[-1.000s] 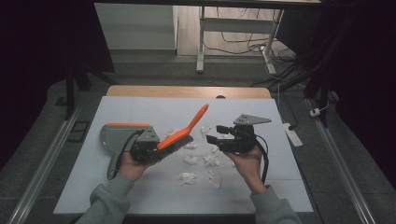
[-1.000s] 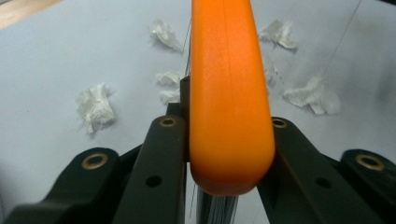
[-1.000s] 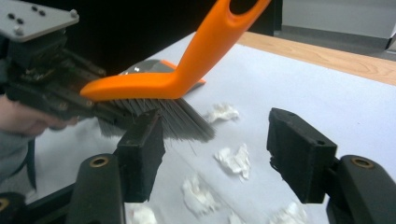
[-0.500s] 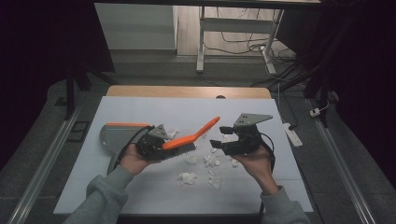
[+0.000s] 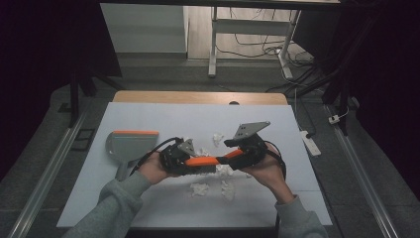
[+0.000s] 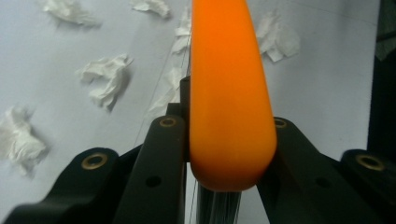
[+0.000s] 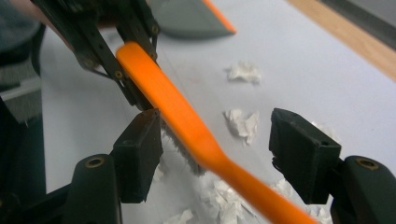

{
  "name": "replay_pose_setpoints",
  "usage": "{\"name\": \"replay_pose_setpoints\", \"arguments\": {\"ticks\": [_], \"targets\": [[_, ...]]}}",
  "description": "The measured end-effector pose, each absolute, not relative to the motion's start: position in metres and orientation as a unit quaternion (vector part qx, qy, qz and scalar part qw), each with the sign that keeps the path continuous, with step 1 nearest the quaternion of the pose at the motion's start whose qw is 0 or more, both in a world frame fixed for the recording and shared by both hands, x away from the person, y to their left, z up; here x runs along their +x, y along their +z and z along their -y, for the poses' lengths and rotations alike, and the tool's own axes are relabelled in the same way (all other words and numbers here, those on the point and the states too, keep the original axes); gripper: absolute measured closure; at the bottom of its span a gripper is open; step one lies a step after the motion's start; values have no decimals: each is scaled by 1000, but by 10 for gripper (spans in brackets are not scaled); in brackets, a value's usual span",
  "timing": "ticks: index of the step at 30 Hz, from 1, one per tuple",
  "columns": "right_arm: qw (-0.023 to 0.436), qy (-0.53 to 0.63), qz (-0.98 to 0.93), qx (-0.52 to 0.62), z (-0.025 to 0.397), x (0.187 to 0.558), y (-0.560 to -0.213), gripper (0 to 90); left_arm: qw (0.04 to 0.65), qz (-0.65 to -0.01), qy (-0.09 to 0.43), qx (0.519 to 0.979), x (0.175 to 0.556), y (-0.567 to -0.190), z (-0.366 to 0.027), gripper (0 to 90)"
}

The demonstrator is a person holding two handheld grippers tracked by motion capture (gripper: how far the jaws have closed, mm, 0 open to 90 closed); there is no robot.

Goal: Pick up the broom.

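Now the left tongs (image 5: 190, 162) clamp the rounded end of a smooth orange brush (image 5: 205, 161), which lies nearly level over the white worktop (image 5: 163, 119) among crumpled paper scraps (image 5: 199, 188). Across from them, the right tongs (image 5: 232, 157) stand wide apart, their black blocky jaws either side of the brush's dark bristles without closing on it. Farther left rests a grey dustpan (image 5: 130, 145) with an orange edge.

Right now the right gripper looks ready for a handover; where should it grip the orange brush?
On the bare handle of the orange brush, past the bristles, with the right gripper closing across its narrow width. The left gripper already clamps the other end.
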State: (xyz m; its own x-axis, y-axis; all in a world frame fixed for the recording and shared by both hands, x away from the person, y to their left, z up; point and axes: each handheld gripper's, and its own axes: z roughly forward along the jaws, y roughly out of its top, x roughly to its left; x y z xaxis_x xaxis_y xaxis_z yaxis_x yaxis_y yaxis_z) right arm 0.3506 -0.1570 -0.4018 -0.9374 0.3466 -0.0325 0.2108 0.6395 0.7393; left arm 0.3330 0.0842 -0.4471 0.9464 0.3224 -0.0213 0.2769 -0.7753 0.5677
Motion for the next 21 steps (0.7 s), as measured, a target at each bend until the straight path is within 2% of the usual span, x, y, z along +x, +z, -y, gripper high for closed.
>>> {"name": "replay_pose_setpoints", "arguments": {"ticks": [5, 9, 13, 17, 18, 21], "targets": [[72, 349, -925, 133, 147, 351, -415, 335, 291, -136, 36, 946, 334, -442, -79, 782], [60, 323, -938, 114, 142, 351, -420, 370, 290, -118, 37, 949, 332, -438, -77, 782], [58, 298, -949, 83, 138, 347, -425, 510, 293, -100, 32, 950, 329, -435, -75, 783], [42, 282, -957, 49, 134, 344, -429, 599, 297, -87, 25, 951, 328, -434, -76, 783], [46, 279, -958, 43, 133, 343, -430, 651, 300, -82, 22, 950, 328, -434, -76, 784], [42, 276, -960, 28, 133, 342, -431, 672, 304, -76, 16, 950, 327, -434, -77, 783]]}}
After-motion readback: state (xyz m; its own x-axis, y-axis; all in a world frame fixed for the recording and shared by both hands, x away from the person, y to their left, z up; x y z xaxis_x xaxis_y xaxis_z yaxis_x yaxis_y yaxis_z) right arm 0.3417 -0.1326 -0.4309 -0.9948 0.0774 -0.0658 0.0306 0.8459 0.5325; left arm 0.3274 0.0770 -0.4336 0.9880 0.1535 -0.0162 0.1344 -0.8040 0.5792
